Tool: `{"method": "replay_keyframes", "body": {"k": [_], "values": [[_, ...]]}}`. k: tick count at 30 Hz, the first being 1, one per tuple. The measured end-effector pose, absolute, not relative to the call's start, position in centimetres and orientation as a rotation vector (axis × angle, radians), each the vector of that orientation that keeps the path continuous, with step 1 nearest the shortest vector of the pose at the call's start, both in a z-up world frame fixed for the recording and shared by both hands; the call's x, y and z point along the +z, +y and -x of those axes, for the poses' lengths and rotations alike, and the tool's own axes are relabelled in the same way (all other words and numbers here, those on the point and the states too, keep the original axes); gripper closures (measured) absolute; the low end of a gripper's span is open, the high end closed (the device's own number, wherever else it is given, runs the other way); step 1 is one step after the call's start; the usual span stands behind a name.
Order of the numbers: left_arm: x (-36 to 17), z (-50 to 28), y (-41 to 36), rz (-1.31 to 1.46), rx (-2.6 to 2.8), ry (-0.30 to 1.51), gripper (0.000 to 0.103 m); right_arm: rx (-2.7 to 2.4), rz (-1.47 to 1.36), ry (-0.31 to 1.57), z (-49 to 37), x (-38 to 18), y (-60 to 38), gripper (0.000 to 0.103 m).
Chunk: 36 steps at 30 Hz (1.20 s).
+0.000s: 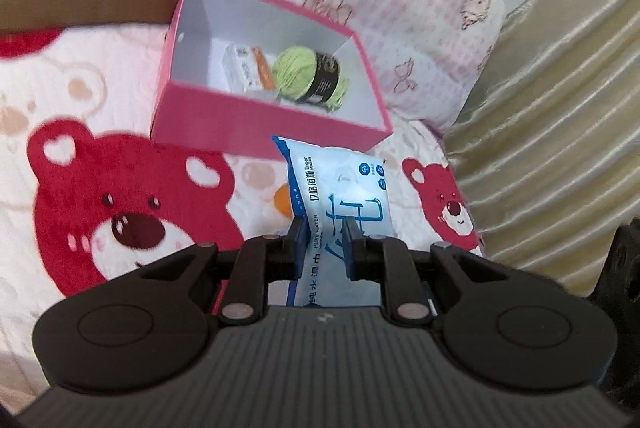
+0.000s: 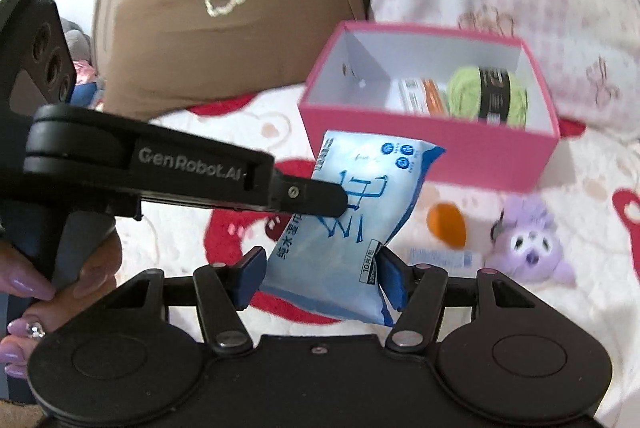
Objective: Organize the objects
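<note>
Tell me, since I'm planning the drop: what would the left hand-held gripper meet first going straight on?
Probably the near wall of the pink box, just beyond the wet wipes pack the left hand-held gripper holds, though depth is unclear.

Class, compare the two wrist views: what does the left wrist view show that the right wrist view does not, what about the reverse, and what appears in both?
Only the left wrist view shows the gold curtain.

Only the right wrist view shows the purple plush toy, the brown cushion, the person's hand and the left tongs seen from outside, shut on the wipes pack.

Both show the wipes pack, the pink box holding green yarn, and an orange object.
</note>
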<state>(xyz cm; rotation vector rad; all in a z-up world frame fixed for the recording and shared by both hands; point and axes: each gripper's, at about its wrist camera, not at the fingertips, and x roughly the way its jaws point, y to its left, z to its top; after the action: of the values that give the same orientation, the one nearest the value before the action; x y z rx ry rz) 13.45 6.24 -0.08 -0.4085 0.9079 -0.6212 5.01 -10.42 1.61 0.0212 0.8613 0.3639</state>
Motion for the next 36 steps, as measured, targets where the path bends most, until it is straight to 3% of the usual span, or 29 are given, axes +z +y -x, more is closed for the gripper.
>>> {"method": "replay_keyframes", "body": {"k": [9, 21, 25, 36], "values": [[3.6, -13.7, 6.7, 0.411, -0.609, 0.832, 0.087, 0.445, 0.082, 0.787, -5.2, 5.2, -10.8, 0.051], [7.9, -20.2, 5.9, 0.369, -0.543, 0.787, 0.087, 0.452, 0.083, 0.69, -11.1, 8.1, -10.9, 0.064], [7.9, -22.6, 5.7, 0.365, -0.519, 0.791, 0.087, 0.485, 0.022, 0.695, -14.3, 8.3, -12.0, 0.07], [3.3, -29.8, 5.7, 0.463, -0.444, 0.809, 0.087, 0.469, 0.022, 0.678, -22.0, 5.4, -11.7, 0.071]]}}
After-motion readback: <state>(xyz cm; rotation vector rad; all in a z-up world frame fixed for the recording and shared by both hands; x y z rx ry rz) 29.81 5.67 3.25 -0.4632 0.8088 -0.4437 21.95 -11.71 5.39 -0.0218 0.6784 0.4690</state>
